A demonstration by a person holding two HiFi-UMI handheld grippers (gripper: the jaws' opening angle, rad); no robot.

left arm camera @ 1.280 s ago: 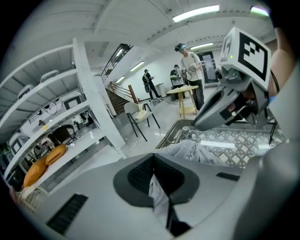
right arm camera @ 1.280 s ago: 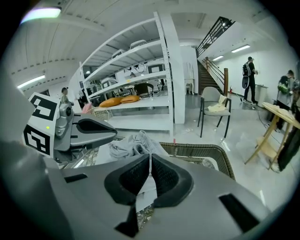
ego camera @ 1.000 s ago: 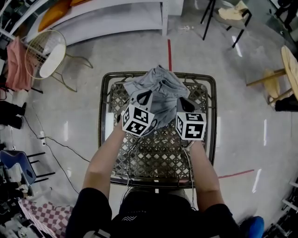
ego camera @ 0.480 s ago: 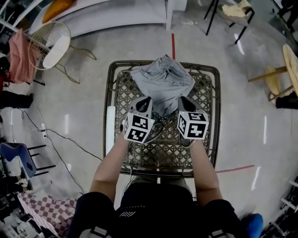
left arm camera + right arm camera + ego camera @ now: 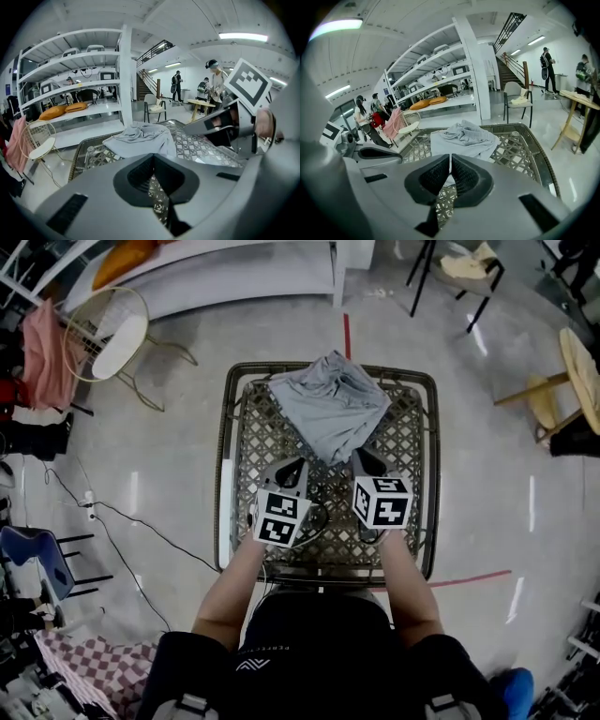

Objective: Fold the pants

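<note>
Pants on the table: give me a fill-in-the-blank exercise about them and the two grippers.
The pants are ___ in colour.
They lie bunched at the ___ end of the table, away from the person.
The left gripper and right gripper each have jaws that are ___.
Between those jaws there is ___.
Missing words: gray; far; shut; nothing.

Pants [image 5: 328,409] crowd the far half of the table [image 5: 405,448]; near half open.

- The pants [image 5: 330,407] lie on the table [image 5: 418,474], toward 12 o'clock.
- The left gripper [image 5: 296,465] and right gripper [image 5: 360,459] sit side by side, at 6 o'clock from the pants.
</note>
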